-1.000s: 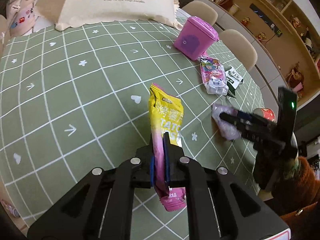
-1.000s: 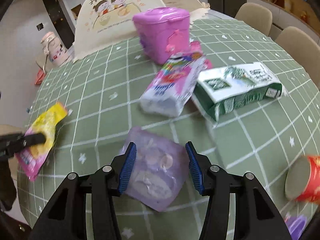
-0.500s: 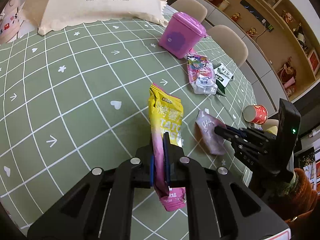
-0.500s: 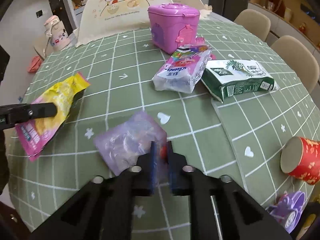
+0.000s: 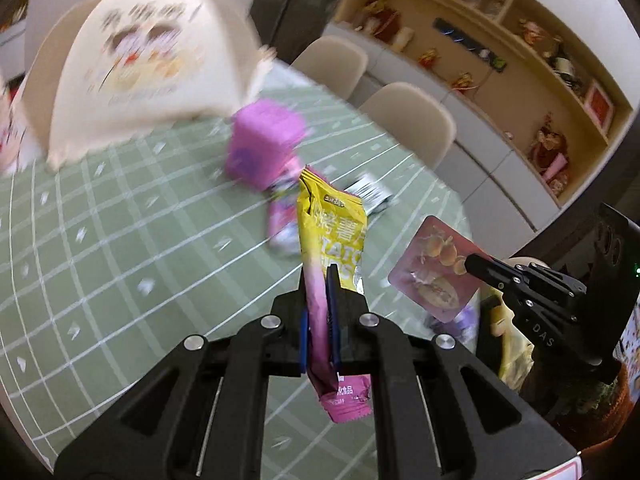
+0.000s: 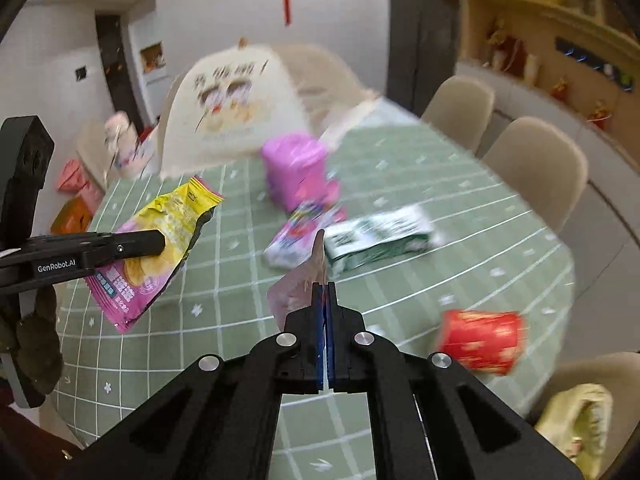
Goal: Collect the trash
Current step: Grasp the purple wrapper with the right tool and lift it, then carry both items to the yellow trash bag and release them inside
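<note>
My left gripper (image 5: 320, 280) pinches the yellow-pink snack bag (image 5: 334, 236) — top standing beyond the fingertips. My right gripper (image 6: 325, 286) clamps the thin purple wrapper (image 6: 298, 286), clear of the table (image 6: 460, 216) — pink bin (image 6: 296, 172) far ahead.

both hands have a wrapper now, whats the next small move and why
Probably carry both toward the purple bin. The left gripper is shut on the yellow chip bag, the right gripper on the lilac wrapper, both lifted clear of the table.

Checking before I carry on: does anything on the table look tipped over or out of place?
Yes. The red paper cup lies on its side on the green checked tablecloth, near the table's edge. The green-and-white carton also lies flat beside a pink-and-white snack pack.
</note>
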### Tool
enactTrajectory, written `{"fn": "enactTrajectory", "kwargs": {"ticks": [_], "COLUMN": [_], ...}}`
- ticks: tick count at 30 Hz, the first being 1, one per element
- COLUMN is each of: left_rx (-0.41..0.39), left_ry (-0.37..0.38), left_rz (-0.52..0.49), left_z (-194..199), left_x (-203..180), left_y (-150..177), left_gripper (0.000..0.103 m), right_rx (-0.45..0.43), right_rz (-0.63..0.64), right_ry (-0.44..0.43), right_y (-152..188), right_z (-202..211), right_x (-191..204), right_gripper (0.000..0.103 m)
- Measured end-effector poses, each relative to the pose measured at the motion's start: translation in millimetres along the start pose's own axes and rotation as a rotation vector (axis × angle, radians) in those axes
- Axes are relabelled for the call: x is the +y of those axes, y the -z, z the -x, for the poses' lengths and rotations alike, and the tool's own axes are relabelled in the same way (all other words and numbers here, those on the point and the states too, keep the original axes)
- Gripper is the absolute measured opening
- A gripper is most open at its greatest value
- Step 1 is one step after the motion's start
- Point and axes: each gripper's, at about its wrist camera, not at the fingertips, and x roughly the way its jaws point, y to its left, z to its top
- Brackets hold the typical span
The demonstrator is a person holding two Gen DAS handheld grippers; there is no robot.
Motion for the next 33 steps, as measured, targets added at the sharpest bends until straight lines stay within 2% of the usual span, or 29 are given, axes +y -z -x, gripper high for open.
{"fn": "enactTrajectory", "kwargs": {"ticks": [8, 16, 21, 26, 30, 33], "left_rx": [-0.111, -0.115, -0.069, 0.029, 0.111, 0.149], "left_ry": [0.095, 0.224, 0.316, 0.397, 0.416, 0.401], "left_rz": [-0.174, -0.287, -0.332, -0.372, -0.417, -0.437], "left_z": [3.3, -17.8, -41.0, -77.8, -108.3, -128.6], "left_x": [-118.0, -226.2, -284.4, -336.6, -365.1, -373.8], "left_y": [-26.1, -13.2, 3.3, 32.5, 56.6, 68.7], "left_gripper": [0.006, 0.006, 0.006, 0.006, 0.006, 0.006], "right_rx": [-0.133, -0.21, -0.22, -0.207, -0.185, -0.17], "right_rz": [-0.066, -0.142, -0.196, -0.281, -0.324, -0.343], "right_ry": [0.131, 0.274, 0.355, 0.413, 0.439, 0.44], "right_y": [9.0, 44.0, 79.0, 116.6, 139.6, 150.0], "right_z": [87.1, 164.4, 200.2, 221.9, 229.0, 225.1], "right_x": [-68.7, -139.3, -182.2, -223.0, -243.6, -251.4], "right_gripper": [0.004, 0.004, 0.004, 0.004, 0.004, 0.004]}}
